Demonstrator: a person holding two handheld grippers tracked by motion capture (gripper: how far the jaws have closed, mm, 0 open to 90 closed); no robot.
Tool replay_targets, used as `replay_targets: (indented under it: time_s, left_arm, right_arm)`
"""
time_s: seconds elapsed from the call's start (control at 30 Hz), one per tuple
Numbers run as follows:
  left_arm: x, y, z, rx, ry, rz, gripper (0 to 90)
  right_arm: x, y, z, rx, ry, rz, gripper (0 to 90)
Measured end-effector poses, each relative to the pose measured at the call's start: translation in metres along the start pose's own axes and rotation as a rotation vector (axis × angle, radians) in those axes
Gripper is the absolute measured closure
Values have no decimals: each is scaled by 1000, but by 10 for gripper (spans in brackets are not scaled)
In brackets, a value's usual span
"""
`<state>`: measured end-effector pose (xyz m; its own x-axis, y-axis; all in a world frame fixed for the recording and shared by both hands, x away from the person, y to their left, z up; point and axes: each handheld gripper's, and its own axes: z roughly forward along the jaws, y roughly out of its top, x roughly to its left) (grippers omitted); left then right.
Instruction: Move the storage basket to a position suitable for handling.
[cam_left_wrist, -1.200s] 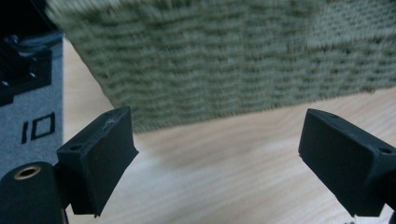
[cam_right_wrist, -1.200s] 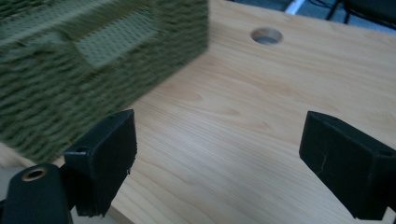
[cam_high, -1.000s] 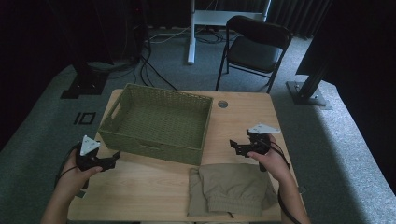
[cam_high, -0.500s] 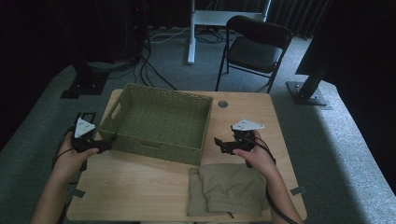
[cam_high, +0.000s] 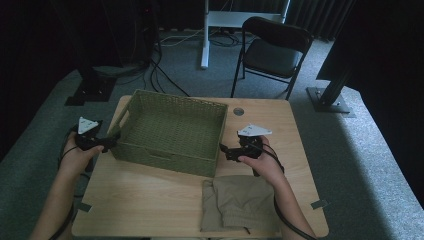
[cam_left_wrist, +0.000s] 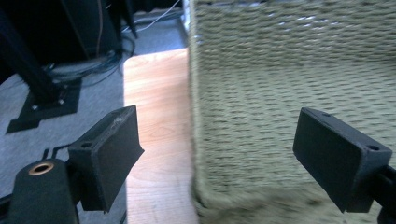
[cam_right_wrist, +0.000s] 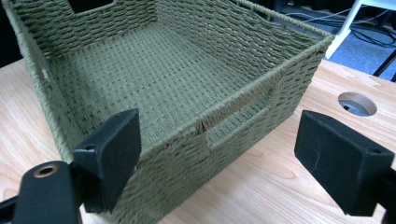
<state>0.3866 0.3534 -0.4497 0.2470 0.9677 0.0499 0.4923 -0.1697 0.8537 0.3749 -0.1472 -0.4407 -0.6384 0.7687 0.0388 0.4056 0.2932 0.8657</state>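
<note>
A green woven basket (cam_high: 170, 131) sits empty on the wooden table (cam_high: 150, 200), toward its far left. My left gripper (cam_high: 102, 143) is at the basket's left wall (cam_left_wrist: 261, 93), open, with the wall's corner between its jaws. My right gripper (cam_high: 226, 151) is at the basket's right wall, open, its jaws pointing at the handle cut-out (cam_right_wrist: 238, 122). A folded khaki cloth (cam_high: 240, 205) lies on the table near the front edge, below my right hand.
A round cable hole (cam_high: 238, 111) is in the table behind the right gripper. A black folding chair (cam_high: 272, 50) and a white desk leg (cam_high: 205, 35) stand beyond the table. Cables run over the grey carpet at the far left.
Both grippers have moved inward and away from me, closing in on the basket's two side walls. The basket and cloth have stayed put.
</note>
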Motion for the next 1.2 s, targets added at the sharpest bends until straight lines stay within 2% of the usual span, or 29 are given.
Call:
replay_targets:
  time_s: [0.07, 0.13, 0.23, 0.27, 0.3, 0.37, 0.4, 0.43, 0.47, 0.53, 0.63, 0.67, 0.83, 0.87, 0.97, 1.03, 1.1, 1.2]
  left_arm:
    - [3, 0, 6, -2, 23, -1, 181]
    - [6, 0, 10, -11, 21, -24, 199]
    - [6, -1, 16, -6, 16, -17, 242]
    - [6, -2, 19, 3, 13, -15, 291]
    - [6, -4, 21, 6, 18, -16, 298]
    - [6, -7, 25, 13, 32, -5, 398]
    - [5, -9, 26, 17, 42, -10, 410]
    - [4, -10, 28, 23, 37, -12, 458]
    - [3, -11, 29, 11, 26, -32, 502]
    - [1, -12, 29, 14, 16, -45, 575]
    - [-3, -10, 30, 23, 20, -37, 650]
    - [-5, -10, 30, 27, 33, -27, 672]
    - [-11, -7, 29, 56, 73, -20, 733]
    - [-12, -7, 29, 57, 94, -20, 733]
    - [-13, -9, 29, 48, 122, -48, 812]
    - [-14, -10, 28, 42, 125, -66, 821]
    - [-15, -10, 27, 44, 129, -67, 821]
    - [-18, -11, 26, 48, 134, -74, 821]
  right_arm:
    - [2, 0, 3, 4, 3, 16, 144]
    - [5, 1, 6, 4, 5, 26, 146]
    - [11, 3, 11, 5, 2, 34, 152]
    - [14, 3, 14, 9, -3, 38, 153]
    - [16, 2, 16, 15, -11, 39, 173]
    - [20, 0, 22, 30, -43, 28, 219]
    - [21, -1, 24, 38, -49, 22, 228]
    - [23, -3, 26, 47, -52, 16, 265]
    - [24, -5, 28, 58, -56, 7, 293]
    - [26, -8, 30, 55, -60, 24, 310]
    - [30, -9, 31, 50, -72, 28, 332]
    - [31, -10, 32, 50, -79, 21, 332]
    - [34, -10, 34, 44, -95, 9, 368]
    - [35, -10, 34, 48, -94, 7, 375]
    - [35, -9, 35, 57, -100, 14, 380]
    - [35, -9, 36, 59, -92, 15, 416]
    - [34, -9, 37, 64, -76, 26, 465]
    - [35, -8, 38, 78, -94, 44, 476]
